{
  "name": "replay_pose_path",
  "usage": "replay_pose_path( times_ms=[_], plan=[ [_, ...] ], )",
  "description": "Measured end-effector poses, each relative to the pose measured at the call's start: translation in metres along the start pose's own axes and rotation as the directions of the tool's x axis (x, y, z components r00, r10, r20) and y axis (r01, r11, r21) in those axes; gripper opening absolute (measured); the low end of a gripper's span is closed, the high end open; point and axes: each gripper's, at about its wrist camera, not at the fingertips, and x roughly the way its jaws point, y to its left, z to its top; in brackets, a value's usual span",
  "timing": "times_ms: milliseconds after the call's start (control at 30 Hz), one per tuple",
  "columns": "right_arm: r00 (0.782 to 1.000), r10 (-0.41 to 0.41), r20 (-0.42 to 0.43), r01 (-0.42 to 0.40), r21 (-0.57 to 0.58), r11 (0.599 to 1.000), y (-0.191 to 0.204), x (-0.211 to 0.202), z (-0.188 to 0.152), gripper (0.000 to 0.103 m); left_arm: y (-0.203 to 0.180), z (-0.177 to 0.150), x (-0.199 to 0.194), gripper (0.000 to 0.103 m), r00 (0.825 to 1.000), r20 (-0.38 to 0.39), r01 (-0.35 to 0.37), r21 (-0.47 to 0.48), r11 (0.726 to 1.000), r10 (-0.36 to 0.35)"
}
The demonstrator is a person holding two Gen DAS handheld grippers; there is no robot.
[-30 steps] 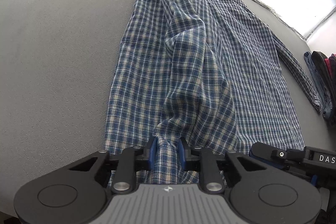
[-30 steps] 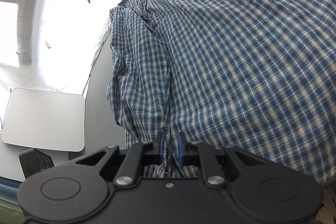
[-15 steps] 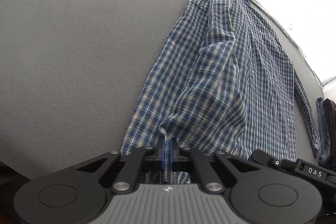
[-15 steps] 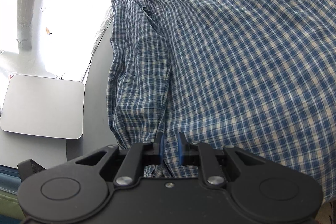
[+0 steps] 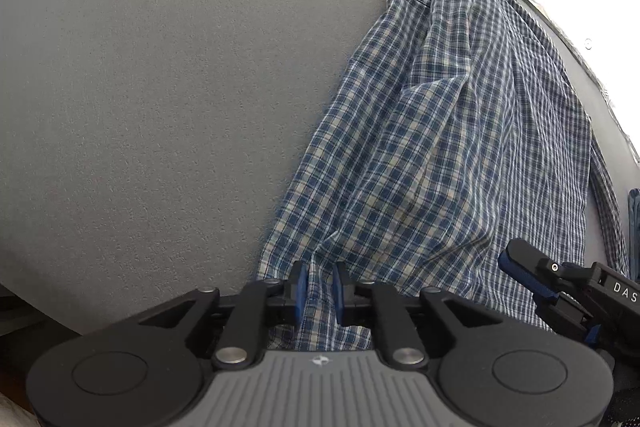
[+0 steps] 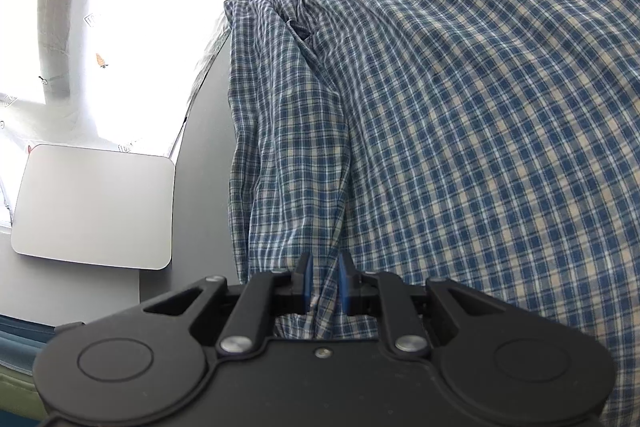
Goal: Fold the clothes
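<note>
Two grippers low at near hem of plaid shirt. Left gripper opening, cloth loose between pads, likely letting go since fold laid down. Right gripper pinched narrow on bunched shirt edge, likely to pull flat. Farther off, lay spread on grey table, collar at far edge.

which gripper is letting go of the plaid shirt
The left gripper: its jaws are opening around the plaid shirt hem. The right gripper has a bunched fold of shirt pinched.
</note>
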Motion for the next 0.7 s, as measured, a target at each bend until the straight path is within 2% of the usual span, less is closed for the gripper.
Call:
replay_pose_path(
  times_ms=[67,200,400,700],
  plan=[
    [1.000,0.013,0.001,-0.013,-0.006,1.000,0.006,0.009,0.007,0.015,-0.003,0.010,-0.010,0.028,0.999,0.046,0.004,0.022,1.000,-0.005],
    [0.998,0.059,-0.001,-0.059,0.029,0.998,0.014,0.028,0.022,0.015,-0.018,0.034,-0.015,0.029,0.994,0.086,0.064,0.082,0.995,-0.071],
    [0.997,0.074,0.009,-0.075,0.058,0.996,0.026,0.062,0.055,0.015,-0.049,0.068,0.005,0.029,0.990,0.083,0.090,0.218,0.972,-0.111],
    [0.998,0.069,0.012,-0.070,0.108,0.992,0.028,0.116,0.119,0.015,-0.085,0.146,0.065,0.029,0.991,0.041,0.115,0.267,0.957,-0.130]
  ],
)
